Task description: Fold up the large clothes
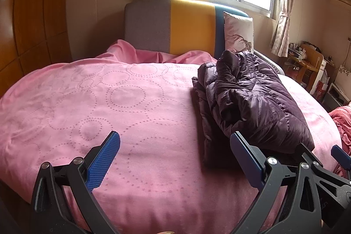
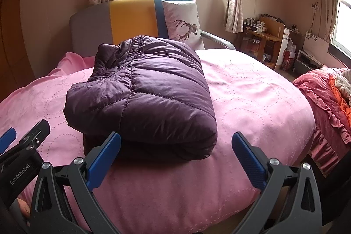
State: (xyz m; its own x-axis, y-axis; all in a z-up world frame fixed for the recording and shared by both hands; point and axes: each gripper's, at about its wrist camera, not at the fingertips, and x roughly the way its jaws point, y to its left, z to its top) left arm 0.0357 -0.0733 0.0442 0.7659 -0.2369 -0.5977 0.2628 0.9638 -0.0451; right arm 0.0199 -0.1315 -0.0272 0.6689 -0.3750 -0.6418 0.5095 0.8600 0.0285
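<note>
1. Big pink bed (image 1: 109,102) fills the room, its grey, yellow and blue headboard (image 2: 131,16) under the window.
2. There's the purple jacket (image 2: 144,89), folded into a puffy bundle in the middle of the bed, nothing touching it.
3. Deer cushion (image 2: 184,23) leans on the headboard behind it.
4. Left gripper (image 1: 175,157) spread wide, empty, over bare cover beside the jacket.
5. Right gripper (image 2: 175,155) spread wide too, empty, at the jacket's near edge.

One legible marking was present: the brand text "GenRobot.AI", printed in pale letters on the black housing of the left gripper (image 2: 175,162) body at the lower left edge of the right wrist view.
</note>
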